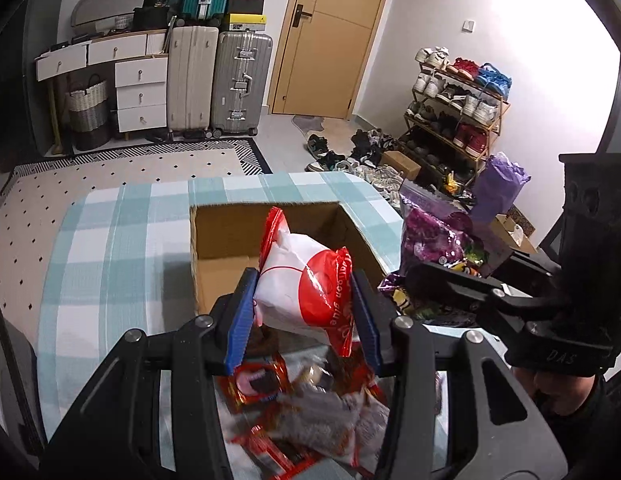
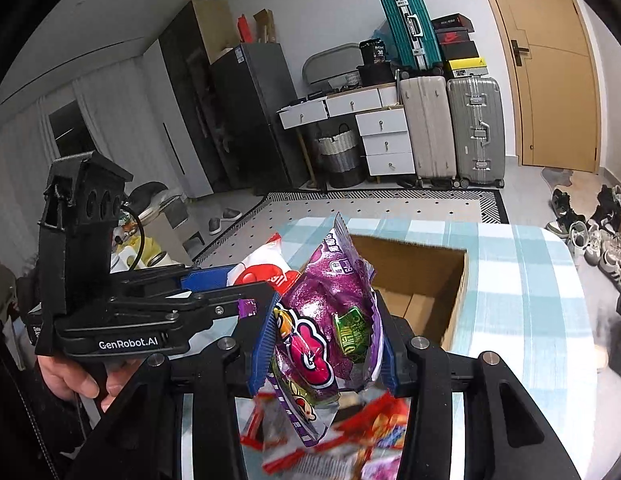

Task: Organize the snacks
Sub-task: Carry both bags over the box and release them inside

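Item one: my left gripper [image 1: 306, 304] is clamping its blue-padded jaws on a red-and-white snack bag [image 1: 306, 284], pinching it at both sides and holding it tilted in the air, above the near edge of the open cardboard box [image 1: 214, 236]. Item two: my right gripper [image 2: 326, 340] is clamping its jaws on a purple snack bag [image 2: 334, 312] with glittery film, a pink logo and a green label, and is holding it upright, its crimped top pointing up, near the box's [image 2: 458, 288] near left corner. The two grippers are hanging side by side, the left one's bag [image 2: 266, 270] showing just behind the purple one in the right wrist view, and the purple bag [image 1: 434, 240] showing off to the right in the left wrist view. Item three: the box is sitting on a table covered with a teal-and-white checked cloth [image 1: 122, 240]; its inside is showing bare cardboard as far as I can see, though the bags are hiding part of the floor. Item four: a loose heap of further snack packets [image 1: 310, 412], mostly red and silver, is lying on the cloth beneath both grippers [image 2: 342, 436], blurred in both views. Item five, background: suitcases [image 1: 218, 84], a white drawer unit [image 1: 140, 96], a wooden door [image 1: 330, 32] and a shoe rack [image 1: 454, 108] are standing along the far walls.
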Action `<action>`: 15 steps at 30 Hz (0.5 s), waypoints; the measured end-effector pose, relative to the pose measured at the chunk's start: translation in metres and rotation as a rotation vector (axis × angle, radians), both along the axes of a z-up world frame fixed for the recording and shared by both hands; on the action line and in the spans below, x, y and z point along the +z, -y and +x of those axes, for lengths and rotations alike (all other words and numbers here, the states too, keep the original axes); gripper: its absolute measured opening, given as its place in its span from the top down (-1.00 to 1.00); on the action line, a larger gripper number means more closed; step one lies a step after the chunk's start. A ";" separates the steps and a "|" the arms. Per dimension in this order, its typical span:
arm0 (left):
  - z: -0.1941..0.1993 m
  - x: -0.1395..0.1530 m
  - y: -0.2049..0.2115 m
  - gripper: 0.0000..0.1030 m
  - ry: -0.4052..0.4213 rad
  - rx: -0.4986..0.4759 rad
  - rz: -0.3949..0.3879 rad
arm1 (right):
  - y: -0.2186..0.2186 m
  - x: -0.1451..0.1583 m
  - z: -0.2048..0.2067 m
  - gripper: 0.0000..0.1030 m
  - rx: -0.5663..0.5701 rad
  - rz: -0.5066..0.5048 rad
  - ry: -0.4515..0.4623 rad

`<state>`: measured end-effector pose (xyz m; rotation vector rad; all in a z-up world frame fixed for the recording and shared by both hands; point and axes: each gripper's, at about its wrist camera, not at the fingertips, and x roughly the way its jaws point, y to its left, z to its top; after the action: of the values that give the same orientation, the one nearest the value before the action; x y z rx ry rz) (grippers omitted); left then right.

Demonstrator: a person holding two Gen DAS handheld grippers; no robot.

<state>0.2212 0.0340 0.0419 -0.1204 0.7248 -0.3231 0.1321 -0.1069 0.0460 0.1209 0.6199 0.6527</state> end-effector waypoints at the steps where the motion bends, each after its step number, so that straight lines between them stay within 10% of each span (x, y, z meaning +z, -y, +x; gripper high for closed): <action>1: 0.008 0.001 -0.001 0.17 -0.004 0.001 0.001 | -0.001 0.001 0.007 0.15 -0.001 0.005 -0.004; 15: 0.104 -0.030 0.000 0.16 -0.094 0.001 0.037 | -0.008 -0.027 0.086 0.15 -0.033 -0.013 -0.095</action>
<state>0.3254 0.0343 0.0120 -0.1015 0.8230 -0.3043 0.2177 -0.0987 0.0187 0.1503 0.7119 0.6140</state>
